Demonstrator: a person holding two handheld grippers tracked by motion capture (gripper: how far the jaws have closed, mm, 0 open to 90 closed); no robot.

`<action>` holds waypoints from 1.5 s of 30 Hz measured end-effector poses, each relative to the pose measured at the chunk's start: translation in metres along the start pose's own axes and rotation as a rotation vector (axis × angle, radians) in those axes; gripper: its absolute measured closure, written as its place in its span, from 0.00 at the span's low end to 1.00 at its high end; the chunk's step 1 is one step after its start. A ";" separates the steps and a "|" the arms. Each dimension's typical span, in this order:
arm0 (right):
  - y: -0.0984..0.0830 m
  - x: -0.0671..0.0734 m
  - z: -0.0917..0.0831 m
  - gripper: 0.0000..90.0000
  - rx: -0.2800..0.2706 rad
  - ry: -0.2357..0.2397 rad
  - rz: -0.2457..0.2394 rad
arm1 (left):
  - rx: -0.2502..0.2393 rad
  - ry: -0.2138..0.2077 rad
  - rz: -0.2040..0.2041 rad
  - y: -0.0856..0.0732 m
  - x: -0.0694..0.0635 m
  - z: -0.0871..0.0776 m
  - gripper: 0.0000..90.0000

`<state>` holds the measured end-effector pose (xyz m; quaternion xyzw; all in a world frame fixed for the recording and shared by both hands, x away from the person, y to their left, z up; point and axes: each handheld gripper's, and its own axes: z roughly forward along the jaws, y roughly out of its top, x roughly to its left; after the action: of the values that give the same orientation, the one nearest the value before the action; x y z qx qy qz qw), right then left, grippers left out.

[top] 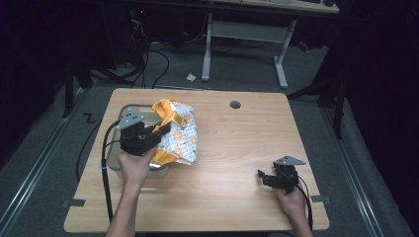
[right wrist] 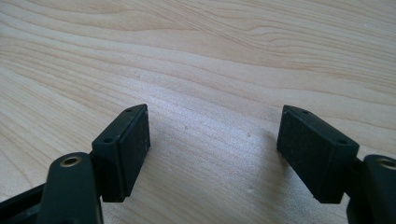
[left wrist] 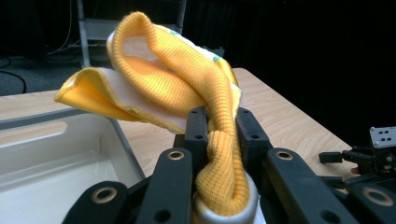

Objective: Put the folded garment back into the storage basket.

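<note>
A yellow knitted garment with a white patterned side (top: 179,132) hangs bunched above the table's left part, partly over a grey bin (top: 129,109). My left gripper (top: 165,127) is shut on its yellow ribbed hem (left wrist: 219,154); the cloth (left wrist: 159,70) loops up beyond the jaws, which pinch it from both sides. My right gripper (top: 262,177) rests low over the bare wood at the front right, open, with nothing between its two pads (right wrist: 133,149). The same gripper (left wrist: 369,161) shows far off at the right of the left gripper view.
The grey bin (left wrist: 51,154) sits at the table's left side, its inside pale and bare where I can see it. A round cable hole (top: 235,104) lies near the wooden table's (top: 237,148) far edge. Beyond it stands a white desk frame (top: 244,34) among floor cables.
</note>
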<state>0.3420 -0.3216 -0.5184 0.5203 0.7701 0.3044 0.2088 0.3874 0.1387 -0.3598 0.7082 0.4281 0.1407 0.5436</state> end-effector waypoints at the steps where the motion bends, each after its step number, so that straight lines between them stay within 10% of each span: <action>1: 0.000 0.000 0.000 0.29 0.000 0.000 0.001 | 0.002 0.004 -0.001 0.001 0.002 -0.002 0.87; 45: 0.000 0.000 0.000 0.29 -0.001 0.000 0.002 | 0.028 0.100 -0.044 -0.001 0.050 -0.023 0.87</action>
<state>0.3420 -0.3215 -0.5184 0.5208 0.7696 0.3049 0.2087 0.4011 0.1918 -0.3656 0.6981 0.4720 0.1582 0.5146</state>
